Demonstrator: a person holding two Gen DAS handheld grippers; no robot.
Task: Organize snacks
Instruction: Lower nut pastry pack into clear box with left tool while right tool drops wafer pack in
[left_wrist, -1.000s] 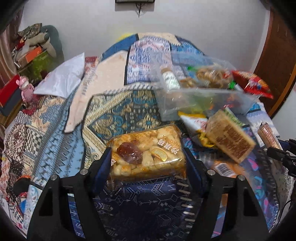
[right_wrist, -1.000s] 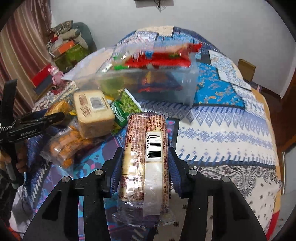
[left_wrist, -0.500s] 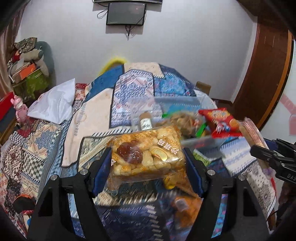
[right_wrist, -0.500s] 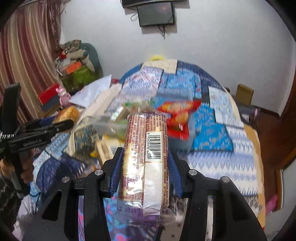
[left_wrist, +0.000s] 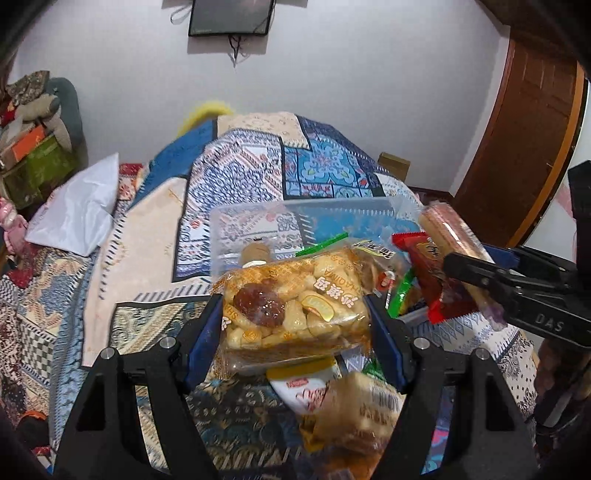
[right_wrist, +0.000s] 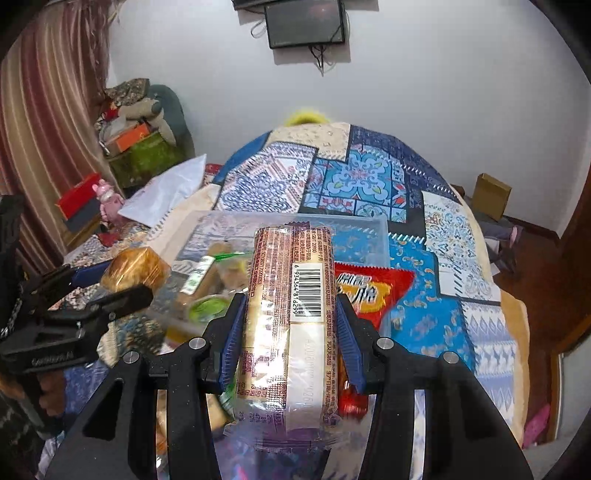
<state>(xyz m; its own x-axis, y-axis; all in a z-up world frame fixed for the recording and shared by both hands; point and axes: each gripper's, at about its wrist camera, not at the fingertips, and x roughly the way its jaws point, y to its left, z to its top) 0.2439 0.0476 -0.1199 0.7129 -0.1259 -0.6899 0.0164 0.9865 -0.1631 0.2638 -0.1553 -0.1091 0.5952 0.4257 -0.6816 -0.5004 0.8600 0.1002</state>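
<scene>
From the left wrist, our left gripper (left_wrist: 295, 317) clamps the pastry pack (left_wrist: 291, 310) above the clear bin (left_wrist: 295, 218) on the bed quilt (left_wrist: 147, 314). From the right wrist, our right gripper (right_wrist: 290, 332) squeezes the biscuit roll (right_wrist: 291, 317) just before that bin (right_wrist: 365, 236).

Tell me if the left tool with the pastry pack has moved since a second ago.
Yes. The left tool has risen with the pastry pack: the clear bin, earlier above the pack, now sits behind it, and the wall TV has come into view.
</scene>
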